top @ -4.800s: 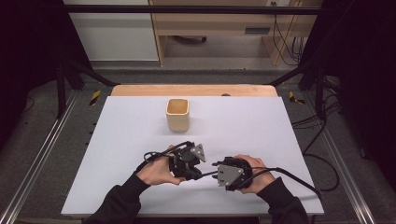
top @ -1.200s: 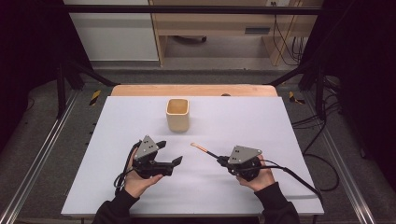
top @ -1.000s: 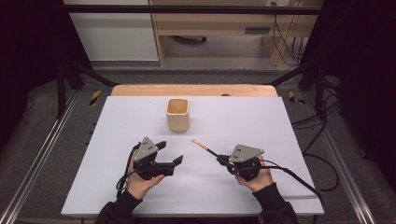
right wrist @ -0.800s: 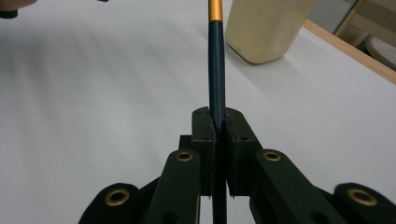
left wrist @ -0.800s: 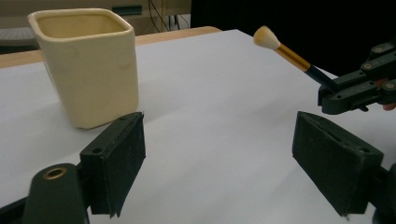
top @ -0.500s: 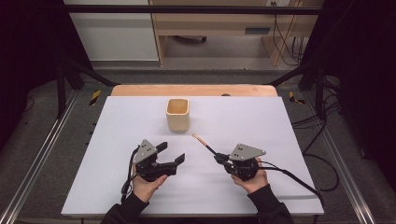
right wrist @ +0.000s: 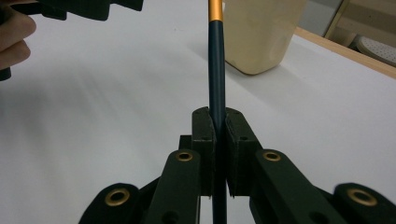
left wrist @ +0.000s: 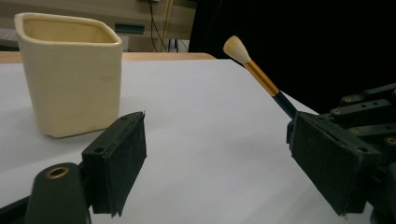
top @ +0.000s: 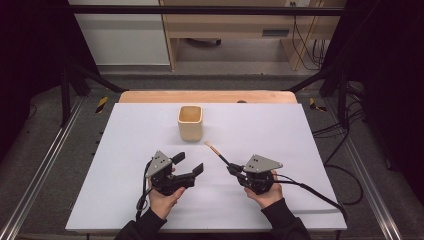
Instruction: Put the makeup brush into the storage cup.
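Bright overhead light is washing the white table [top: 280, 125] evenly, while the surroundings are sinking into near-black. Soft, short shadows are lying under the cup [top: 190, 122] and hands. In the right gripper view the table is blurring and glaring pale; its nearest jaws are looking slightly soft, as is the background.

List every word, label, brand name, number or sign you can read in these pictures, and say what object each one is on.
None can be read.
The cream cup is plain on the sides that show.
The brush shows a dark handle, a gold band and pale bristles, with no print.
The grey plates on the left gripper and the right gripper carry no lettering.
The white table is unmarked.
The yellow-and-black strips on the floor are stripes, not text.
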`<state>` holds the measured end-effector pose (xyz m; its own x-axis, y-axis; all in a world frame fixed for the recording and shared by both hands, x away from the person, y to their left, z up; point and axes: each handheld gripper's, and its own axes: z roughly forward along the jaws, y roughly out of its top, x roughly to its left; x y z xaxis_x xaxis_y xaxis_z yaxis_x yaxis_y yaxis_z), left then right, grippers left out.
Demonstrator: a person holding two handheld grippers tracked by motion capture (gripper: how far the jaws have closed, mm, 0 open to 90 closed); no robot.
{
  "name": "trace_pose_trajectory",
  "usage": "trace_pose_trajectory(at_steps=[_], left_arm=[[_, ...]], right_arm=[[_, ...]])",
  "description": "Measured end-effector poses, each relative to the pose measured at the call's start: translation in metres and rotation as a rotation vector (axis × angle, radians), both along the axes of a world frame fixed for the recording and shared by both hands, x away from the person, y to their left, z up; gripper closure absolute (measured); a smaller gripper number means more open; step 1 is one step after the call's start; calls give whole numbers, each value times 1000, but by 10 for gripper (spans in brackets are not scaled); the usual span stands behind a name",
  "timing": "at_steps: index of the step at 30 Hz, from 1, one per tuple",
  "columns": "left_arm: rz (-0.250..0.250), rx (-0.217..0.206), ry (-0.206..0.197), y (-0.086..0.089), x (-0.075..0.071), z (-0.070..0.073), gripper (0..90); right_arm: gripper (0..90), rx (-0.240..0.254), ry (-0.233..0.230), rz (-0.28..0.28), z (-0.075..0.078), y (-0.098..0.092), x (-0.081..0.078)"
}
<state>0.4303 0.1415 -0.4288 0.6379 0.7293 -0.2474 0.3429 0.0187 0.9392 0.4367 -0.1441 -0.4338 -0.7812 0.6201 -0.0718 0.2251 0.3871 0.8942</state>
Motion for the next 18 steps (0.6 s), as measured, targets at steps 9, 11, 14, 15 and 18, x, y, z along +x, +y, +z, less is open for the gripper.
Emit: trace_pose_trajectory(at_steps=[9, 11, 14, 15, 18], left_arm=[[-2, -48, -6, -11, 2, 3, 187], [-1, -57, -6, -13, 2, 4, 191], [-6, -72, -2, -19, 3, 4, 199], [-8, -75, -3, -22, 3, 4, 203], [-3, -94, -3, -26, 4, 5, 212]], right_arm=[[843, 15, 0, -13, 0, 0, 1], [843, 16, -1, -15, 0, 0, 1], [844, 24, 0, -18, 1, 0, 1], [844, 27, -2, -19, 1, 0, 0], [844, 31, -7, -17, 1, 0, 0]])
